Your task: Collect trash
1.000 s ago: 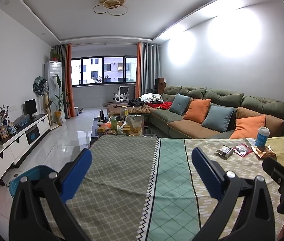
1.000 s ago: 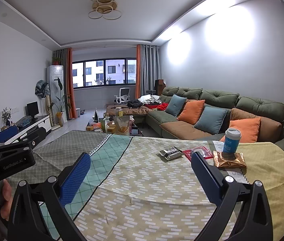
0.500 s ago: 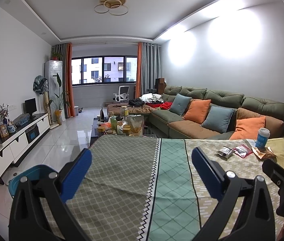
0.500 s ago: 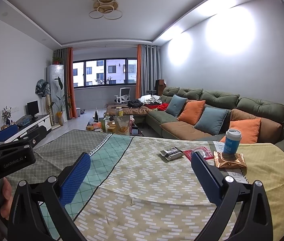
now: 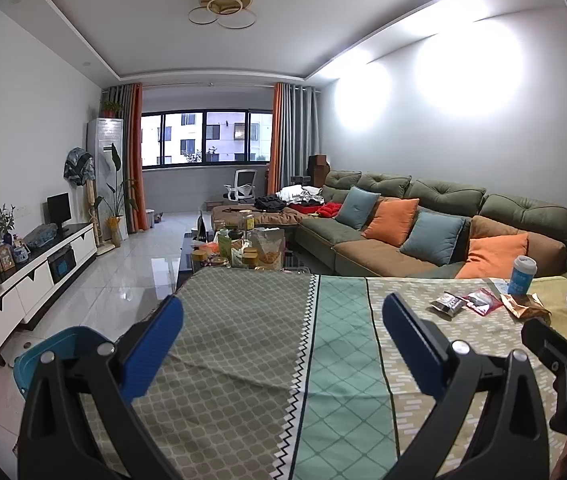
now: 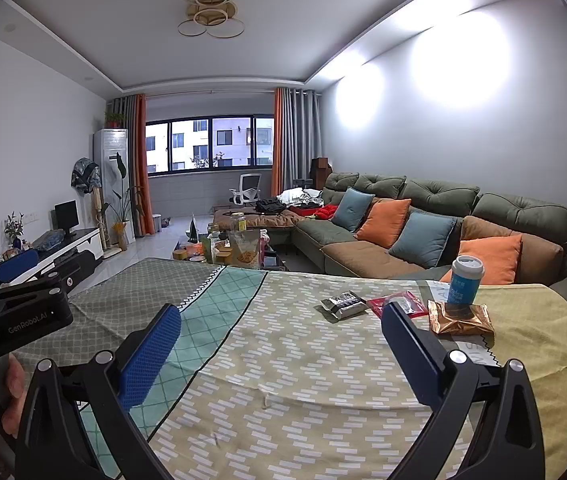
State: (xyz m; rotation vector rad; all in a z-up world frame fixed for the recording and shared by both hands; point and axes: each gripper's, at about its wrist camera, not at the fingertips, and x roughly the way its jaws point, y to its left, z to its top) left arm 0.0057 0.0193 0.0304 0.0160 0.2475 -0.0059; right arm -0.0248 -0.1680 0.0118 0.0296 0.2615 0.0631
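Note:
On the patterned tablecloth (image 6: 283,360) at the far right lie a dark silver wrapper (image 6: 342,304), a red wrapper (image 6: 397,303) and a crumpled gold wrapper (image 6: 461,322). A blue paper cup (image 6: 464,280) with a white lid stands upright behind the gold one. The left wrist view shows the same wrappers (image 5: 449,304) and cup (image 5: 522,276) far to the right. My right gripper (image 6: 281,344) hangs open above the cloth, short of the wrappers. My left gripper (image 5: 283,332) is open over the cloth's green part, holding nothing.
A teal bin (image 5: 59,348) sits on the floor beside the table's left edge. Beyond the table are a cluttered coffee table (image 5: 239,248), a green sofa (image 5: 443,220) with cushions and a white TV cabinet (image 5: 31,276) on the left. A hand (image 6: 11,380) holds the left gripper.
Both views have shifted only slightly; the grippers stay open and nothing on the table has moved.

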